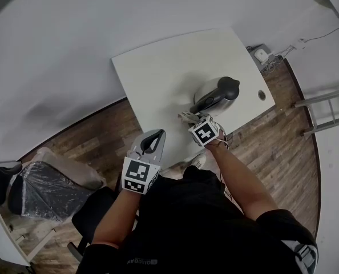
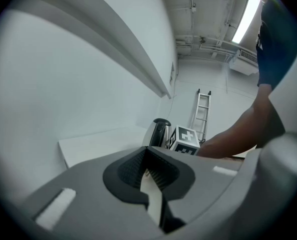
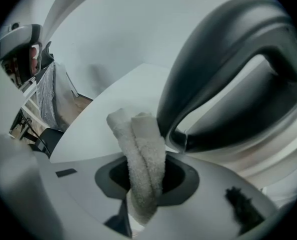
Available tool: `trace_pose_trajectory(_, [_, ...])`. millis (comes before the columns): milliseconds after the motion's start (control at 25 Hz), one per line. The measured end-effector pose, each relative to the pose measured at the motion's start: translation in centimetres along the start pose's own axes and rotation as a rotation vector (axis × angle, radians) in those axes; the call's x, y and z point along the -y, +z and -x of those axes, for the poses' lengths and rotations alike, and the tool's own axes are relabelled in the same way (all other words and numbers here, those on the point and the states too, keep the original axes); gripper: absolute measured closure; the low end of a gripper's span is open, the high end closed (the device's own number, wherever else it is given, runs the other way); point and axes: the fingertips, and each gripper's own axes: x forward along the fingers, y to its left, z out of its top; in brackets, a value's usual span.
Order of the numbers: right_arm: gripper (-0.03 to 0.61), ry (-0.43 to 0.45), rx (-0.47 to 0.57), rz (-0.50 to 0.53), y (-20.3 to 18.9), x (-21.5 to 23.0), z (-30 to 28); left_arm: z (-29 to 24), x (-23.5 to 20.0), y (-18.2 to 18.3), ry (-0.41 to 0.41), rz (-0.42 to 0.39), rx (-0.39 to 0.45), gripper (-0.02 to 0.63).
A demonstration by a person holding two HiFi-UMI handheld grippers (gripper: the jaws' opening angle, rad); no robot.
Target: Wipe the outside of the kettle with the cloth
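The right hand-held gripper [image 1: 188,119] is pinched on a folded cloth [image 3: 138,149], whose free end is held just beside the foot of the handle [image 3: 223,59] of the kettle [image 1: 214,96]; contact cannot be confirmed. The kettle stands by the near edge of the worktop [image 1: 158,67], toward its right corner. The left hand-held gripper [image 2: 149,176] is pressed together on nothing, at the near edge, apart from the kettle. Wiping is judged barely begun; next, the cloth would need to be pressed to the kettle's wall and drawn around it.
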Motion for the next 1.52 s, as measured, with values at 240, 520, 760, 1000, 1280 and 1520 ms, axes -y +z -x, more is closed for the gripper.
trace_pose_trajectory(240, [0.482,-0.021,-0.025,-0.002,-1.1,1.1,-0.5,-0.3,0.3,0.2,-0.003,-0.006,0.002,0.607])
trace_pose_trajectory(520, [0.481,-0.024,-0.028,-0.087,-2.2,2.2,-0.1,-0.8,0.8,0.0,-0.012,-0.003,-0.002,0.607])
trace_pose_trajectory(760, [0.481,-0.03,-0.025,-0.161,-3.6,3.3,-0.1,-1.1,1.3,0.2,-0.021,-0.015,-0.003,0.607])
trace_pose_trajectory(1000, [0.481,-0.047,-0.034,-0.203,-4.7,4.4,0.8,-1.3,1.8,0.5,-0.031,-0.016,0.003,0.607])
trace_pose_trajectory(1280, [0.48,-0.057,-0.012,-0.234,-5.0,5.0,2.0,-1.4,2.4,0.5,-0.042,-0.022,0.006,0.607])
trace_pose_trajectory(1520, [0.48,-0.063,0.032,-0.241,-3.9,5.2,3.7,-1.3,2.8,0.8,-0.047,-0.03,0.01,0.607])
